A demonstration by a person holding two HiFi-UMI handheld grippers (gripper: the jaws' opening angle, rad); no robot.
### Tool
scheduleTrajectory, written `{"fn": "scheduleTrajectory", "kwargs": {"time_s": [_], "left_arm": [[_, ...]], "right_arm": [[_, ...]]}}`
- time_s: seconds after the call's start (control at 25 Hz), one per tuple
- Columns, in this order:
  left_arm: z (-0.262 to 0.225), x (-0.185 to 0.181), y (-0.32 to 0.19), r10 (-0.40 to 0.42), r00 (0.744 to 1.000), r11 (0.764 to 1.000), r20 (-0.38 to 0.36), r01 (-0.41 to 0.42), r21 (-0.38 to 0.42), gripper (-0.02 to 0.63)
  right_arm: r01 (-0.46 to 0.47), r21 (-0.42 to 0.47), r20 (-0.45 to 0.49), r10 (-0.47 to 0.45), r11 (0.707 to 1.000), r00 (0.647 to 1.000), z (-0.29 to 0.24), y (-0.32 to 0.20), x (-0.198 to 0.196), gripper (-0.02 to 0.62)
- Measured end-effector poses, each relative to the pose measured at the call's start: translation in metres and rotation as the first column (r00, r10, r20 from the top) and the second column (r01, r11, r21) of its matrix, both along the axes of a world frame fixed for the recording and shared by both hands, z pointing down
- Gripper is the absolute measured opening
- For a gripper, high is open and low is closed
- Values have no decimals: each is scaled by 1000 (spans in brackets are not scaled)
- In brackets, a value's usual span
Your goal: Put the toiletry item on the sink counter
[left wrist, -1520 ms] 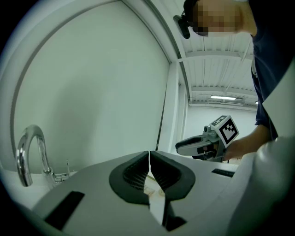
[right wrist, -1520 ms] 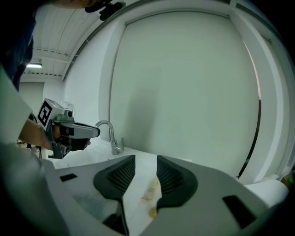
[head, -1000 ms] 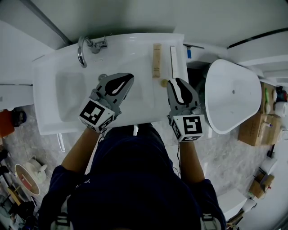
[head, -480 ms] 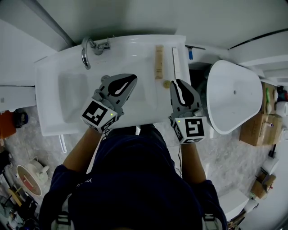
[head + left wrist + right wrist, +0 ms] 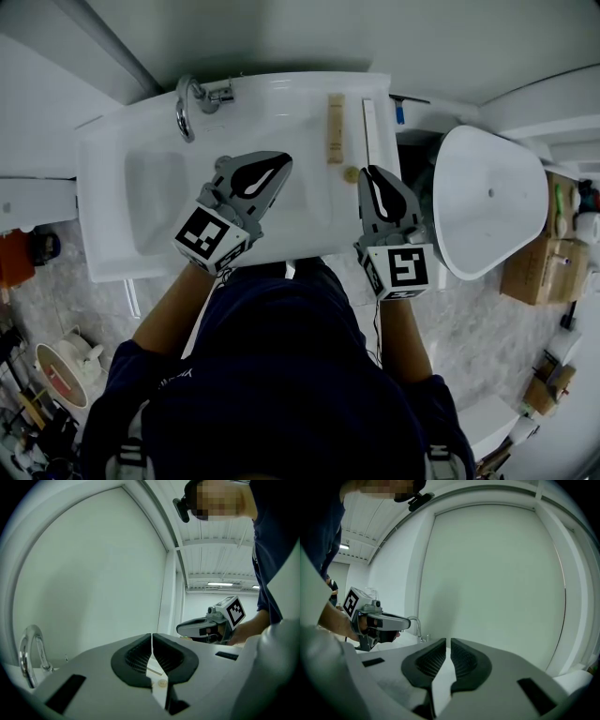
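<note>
A tan, bar-shaped toiletry item [image 5: 336, 127] lies on the white sink counter [image 5: 281, 94], with a long white item [image 5: 371, 127] to its right. A small round tan thing [image 5: 351, 174] rests nearer, just left of my right gripper [image 5: 373, 178]. That gripper hovers over the counter's right end; its jaws have just been closing and now leave a thin slit with nothing in it [image 5: 448, 641]. My left gripper [image 5: 270, 174] hangs over the basin, its pads shut together and empty [image 5: 152, 637].
A chrome faucet [image 5: 187, 103] stands at the back left of the basin. A white toilet bowl [image 5: 487, 202] sits right of the sink. Cardboard boxes [image 5: 539, 262] and clutter lie on the floor to the right and lower left.
The right gripper's jaws have narrowed from clearly apart to a thin slit. Both grippers stay almost where they were over the sink.
</note>
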State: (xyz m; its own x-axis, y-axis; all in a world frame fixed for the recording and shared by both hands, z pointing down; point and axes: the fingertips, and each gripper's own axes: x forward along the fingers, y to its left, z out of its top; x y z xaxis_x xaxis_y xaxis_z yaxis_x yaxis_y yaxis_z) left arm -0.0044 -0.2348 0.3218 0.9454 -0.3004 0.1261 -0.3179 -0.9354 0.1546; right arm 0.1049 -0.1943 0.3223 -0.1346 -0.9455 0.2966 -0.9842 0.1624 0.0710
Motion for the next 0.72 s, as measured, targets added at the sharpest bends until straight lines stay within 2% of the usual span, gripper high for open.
{"fn": "scheduleTrajectory", "kwargs": {"time_s": [0.72], "left_arm": [[-1,-2,-1,-10,1000,1000,8,10,4,34]], "right_arm": [[0,4,27,0,1000,1000,1,2,1,5]]}}
